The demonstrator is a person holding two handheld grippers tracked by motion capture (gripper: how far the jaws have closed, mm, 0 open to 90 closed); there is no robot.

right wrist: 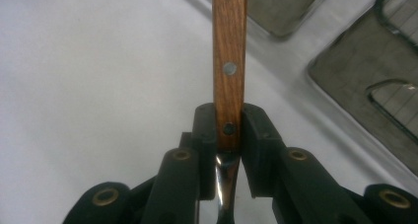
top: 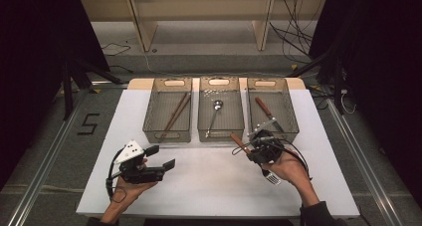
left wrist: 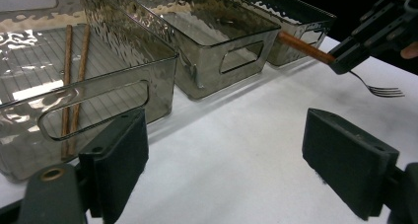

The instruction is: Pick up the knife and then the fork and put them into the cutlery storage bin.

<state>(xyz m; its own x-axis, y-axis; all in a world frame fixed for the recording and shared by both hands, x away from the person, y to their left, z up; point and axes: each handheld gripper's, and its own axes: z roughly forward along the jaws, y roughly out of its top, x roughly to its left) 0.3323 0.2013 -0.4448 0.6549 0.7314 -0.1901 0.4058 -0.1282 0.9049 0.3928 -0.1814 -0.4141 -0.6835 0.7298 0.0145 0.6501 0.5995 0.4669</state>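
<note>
Nearest to us, our right gripper (right wrist: 228,135) pinches a wooden-handled fork (right wrist: 229,61) above the white table (top: 209,181), just in front of the right bin (top: 272,109). Our left gripper (left wrist: 224,157), jaws spread wide, holds nothing near the left bin (top: 167,111).

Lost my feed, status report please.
Right gripper shut on fork by its wooden handle. Left gripper open, idle. Three bins ahead, path clear.

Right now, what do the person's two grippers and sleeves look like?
Each hand-held gripper is black with two flat, block-like jaws and brass-coloured rivets. The left hand-held gripper carries a grey three-cornered plate with dark dots and a trailing black cable. The right hand-held gripper trails cable too. Right sleeve dark.
</note>
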